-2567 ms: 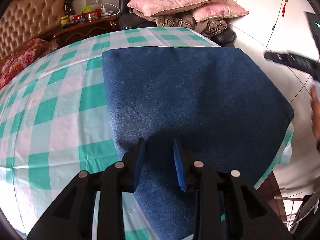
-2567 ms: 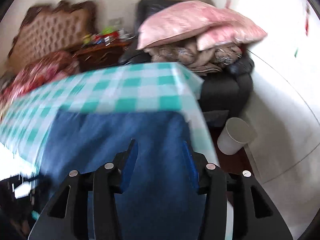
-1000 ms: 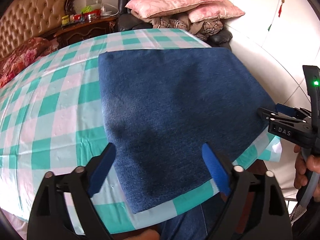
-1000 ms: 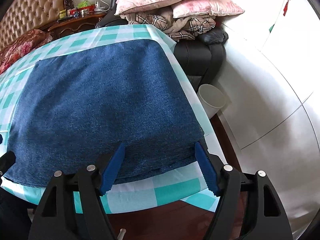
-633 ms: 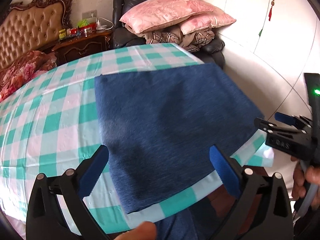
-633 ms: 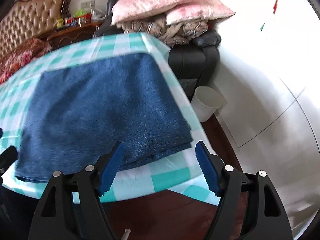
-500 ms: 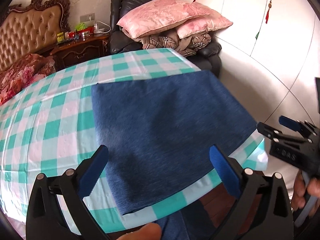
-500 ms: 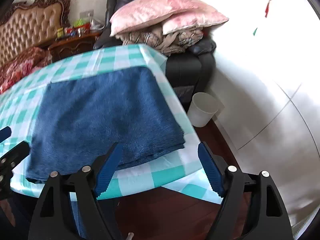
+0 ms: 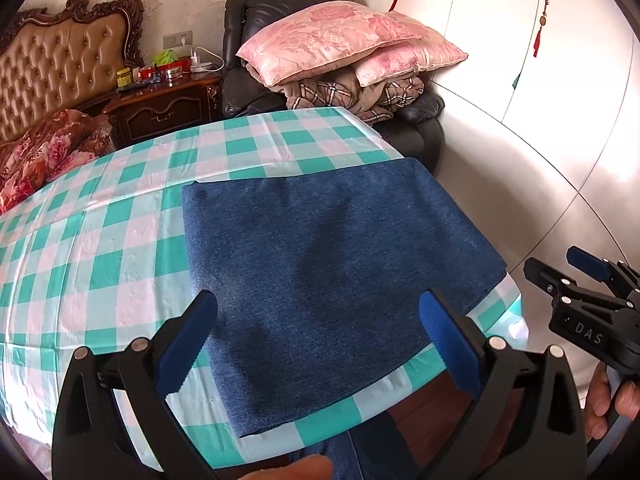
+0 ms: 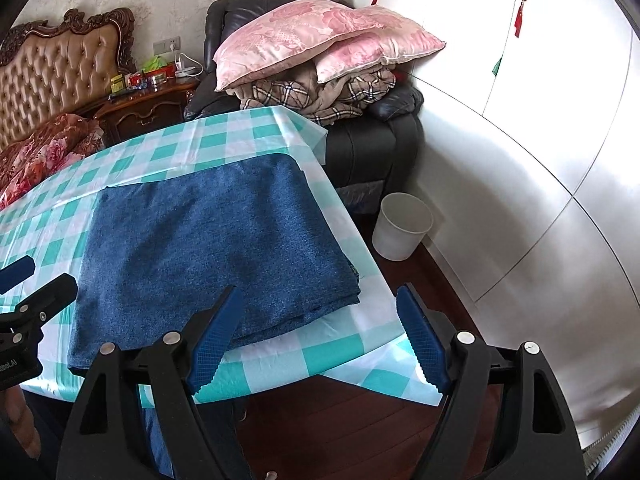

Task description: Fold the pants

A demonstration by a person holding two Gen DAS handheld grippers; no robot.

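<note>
Nearest the camera in the left wrist view, the left gripper [image 9: 316, 332] hangs above the near table edge with its blue-padded jaws spread wide and nothing between them; they have just been opening. In the right wrist view, the right gripper [image 10: 320, 336] also hangs clear of the table, jaws wide apart and empty, having likewise just been opening. Each gripper shows at the edge of the other's view, held by a hand [image 9: 612, 404]. At the very bottom of the left view sits a blurred fingertip, possibly a thumb. Beneath both grippers the pants [image 9: 320, 260], dark blue denim, lie folded into a flat rectangle on the table's near right part, touching neither gripper. One folded edge runs close along the table's right side. The table wears a teal, white and pink checked cloth [image 9: 100, 240], whose corner droops over the near right edge. On the floor to the right stands a white bin [image 10: 402, 226]. Farther back, a dark armchair [image 10: 372, 144] holds plaid blankets and pink pillows [image 10: 320, 36]. Beside it are a cluttered wooden nightstand [image 9: 164, 100] and a tufted headboard [image 9: 60, 68].
</note>
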